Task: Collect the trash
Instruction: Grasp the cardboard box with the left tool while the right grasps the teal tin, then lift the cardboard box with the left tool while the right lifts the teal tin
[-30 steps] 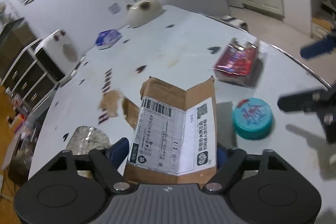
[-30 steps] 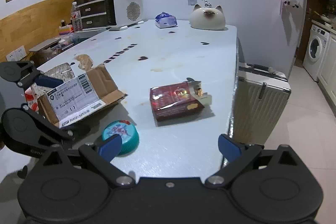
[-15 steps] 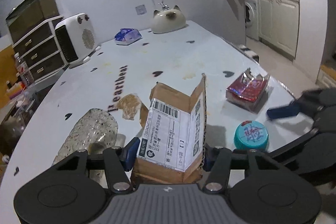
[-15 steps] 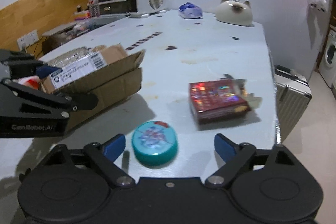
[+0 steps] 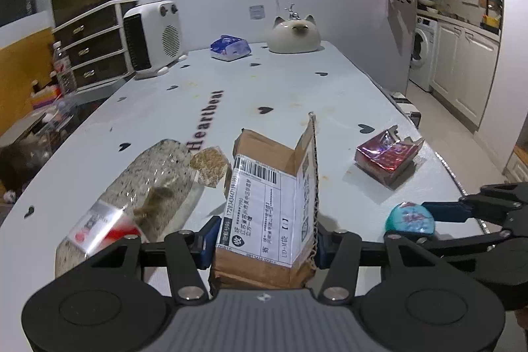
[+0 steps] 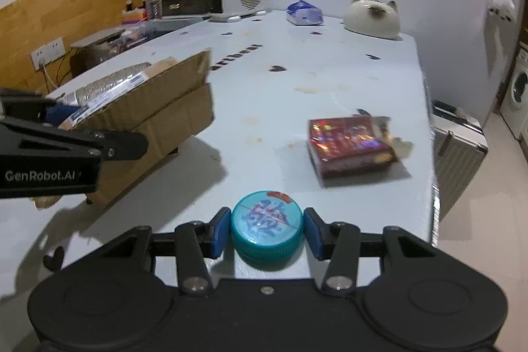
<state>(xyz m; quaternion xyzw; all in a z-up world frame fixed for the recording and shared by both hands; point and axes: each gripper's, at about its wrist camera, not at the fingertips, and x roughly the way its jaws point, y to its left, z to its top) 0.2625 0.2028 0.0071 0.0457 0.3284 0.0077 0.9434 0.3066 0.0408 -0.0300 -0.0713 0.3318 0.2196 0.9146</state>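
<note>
- Presently the left gripper [image 5: 264,244] has its jaws closed against both sides of the cardboard box [image 5: 274,207], which stands tilted near the front edge of the worktop [image 5: 264,81].
- Its shipping label faces the left wrist camera, one flap standing upright.
- Just left of the box lies a clear plastic bottle [image 5: 138,187] on its side.
- The right gripper [image 6: 265,231] has its jaws drawn narrow around the teal lid [image 6: 266,228]; whether the pads press it I cannot tell.
- That lid sits on the worktop near the front edge, to the right of the box.
- Further back lies a red packet [image 6: 349,147], apart from both grippers.
</note>
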